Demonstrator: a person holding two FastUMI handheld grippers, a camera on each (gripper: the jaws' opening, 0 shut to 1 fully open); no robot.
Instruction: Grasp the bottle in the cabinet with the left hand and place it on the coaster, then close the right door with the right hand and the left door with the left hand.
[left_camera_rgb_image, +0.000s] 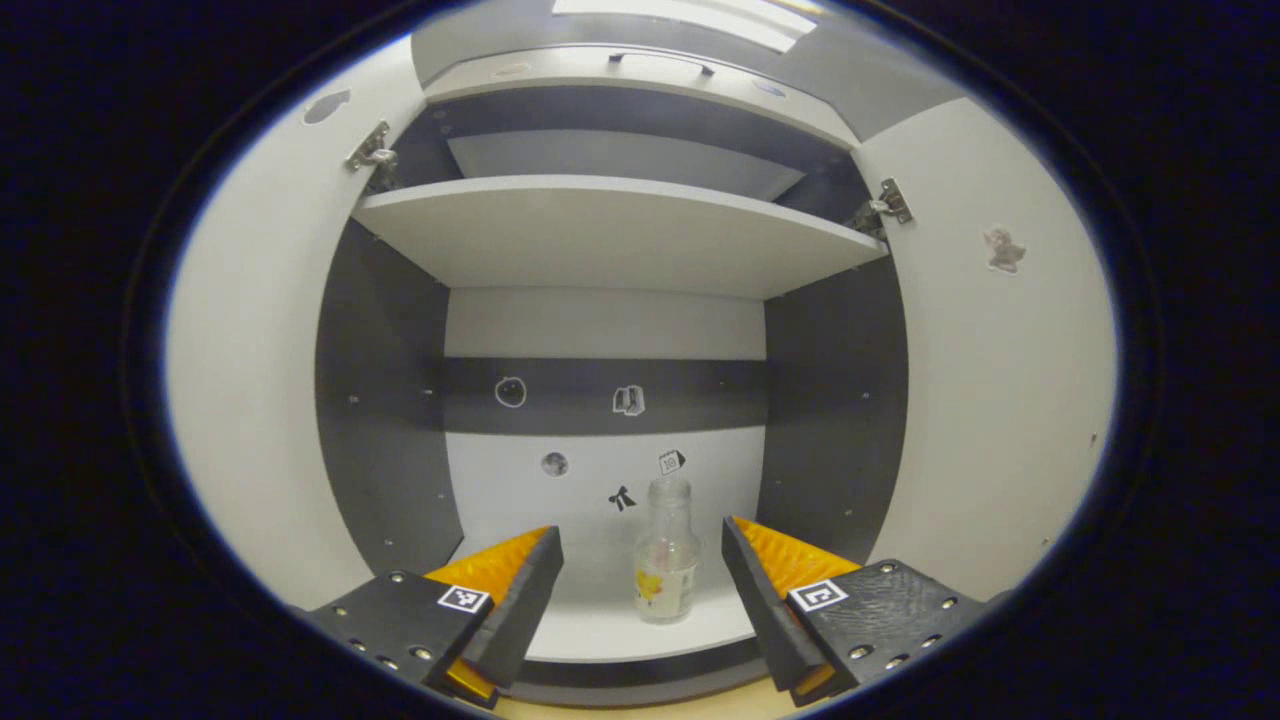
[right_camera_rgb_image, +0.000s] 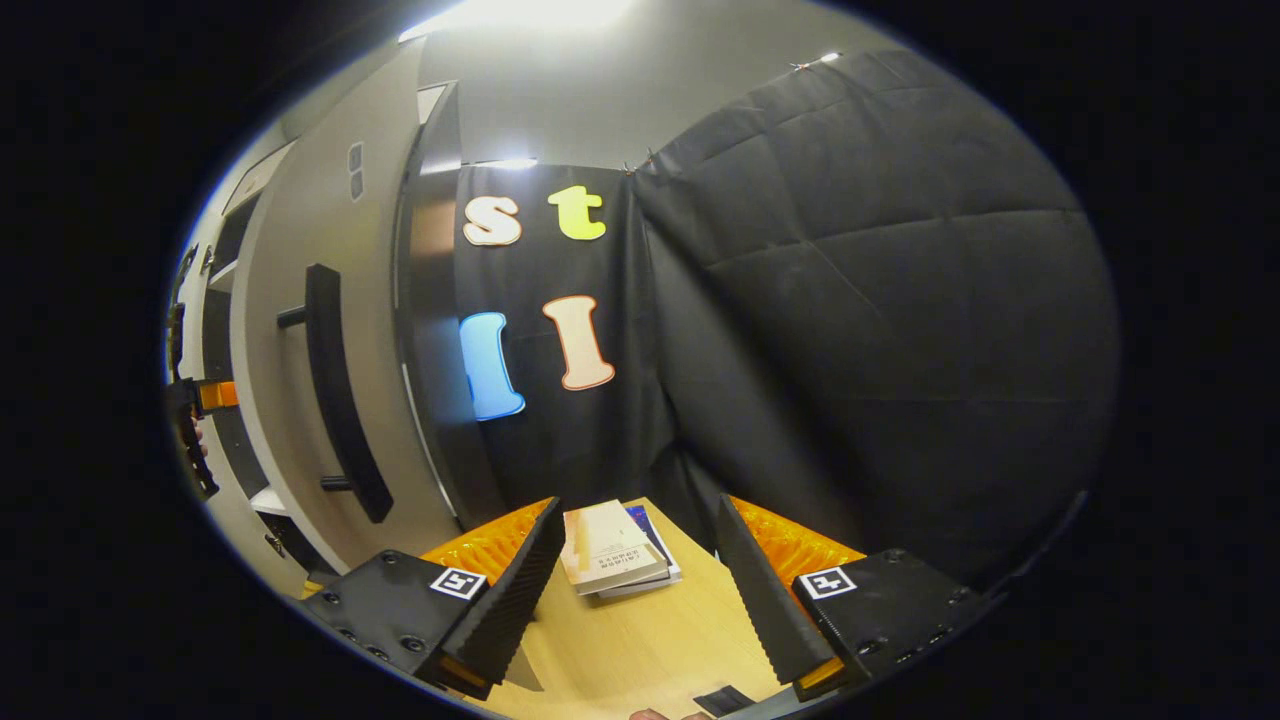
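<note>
A clear glass bottle with a pale label stands upright on the cabinet's bottom shelf, seen in the left gripper view. My left gripper is open in front of the cabinet, its fingers either side of the bottle but nearer the camera, not touching it. Both cabinet doors stand open: the left door and the right door. In the right gripper view my right gripper is open over the wooden table, with nothing between its fingers. The right door with its black handle is to the left there. The left gripper shows at the far left edge.
An upper shelf spans the cabinet above the bottle. Small stickers dot the cabinet's back wall. A stack of books lies on the table by the black cloth wall. A small dark object sits at the table's near edge.
</note>
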